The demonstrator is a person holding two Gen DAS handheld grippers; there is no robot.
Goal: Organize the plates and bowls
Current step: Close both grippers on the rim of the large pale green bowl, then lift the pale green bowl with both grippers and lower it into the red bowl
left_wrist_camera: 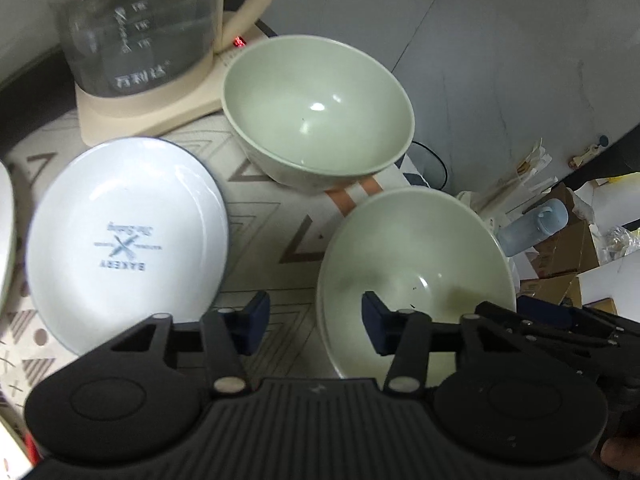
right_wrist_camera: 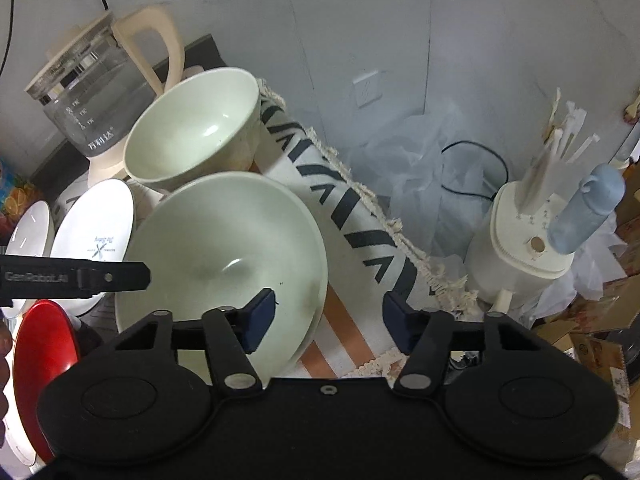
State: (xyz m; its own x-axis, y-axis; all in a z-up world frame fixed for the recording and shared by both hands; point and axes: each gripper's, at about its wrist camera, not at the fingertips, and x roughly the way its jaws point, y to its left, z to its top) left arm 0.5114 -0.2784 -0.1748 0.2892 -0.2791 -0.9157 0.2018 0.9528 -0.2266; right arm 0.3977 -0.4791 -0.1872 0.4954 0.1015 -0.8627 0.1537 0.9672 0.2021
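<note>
Both pale green bowls, the near one (left_wrist_camera: 416, 272) and the far one (left_wrist_camera: 320, 108), look glossy and smooth. The white plate (left_wrist_camera: 128, 244) shines like glazed ceramic. The tablecloth (left_wrist_camera: 264, 216) is matt woven cloth. The kettle (left_wrist_camera: 136, 28) at 11 o'clock has clear glass.

"BAKERY" upside down under crossed utensils on my white plate (left_wrist_camera: 127, 242) at left, smaller script above it too blurry to read, "GenRobot.AI" on my left gripper (right_wrist_camera: 74, 278), Chinese brand lettering and tiny level marks on the far glass kettle (left_wrist_camera: 136, 28), can't make those out
</note>
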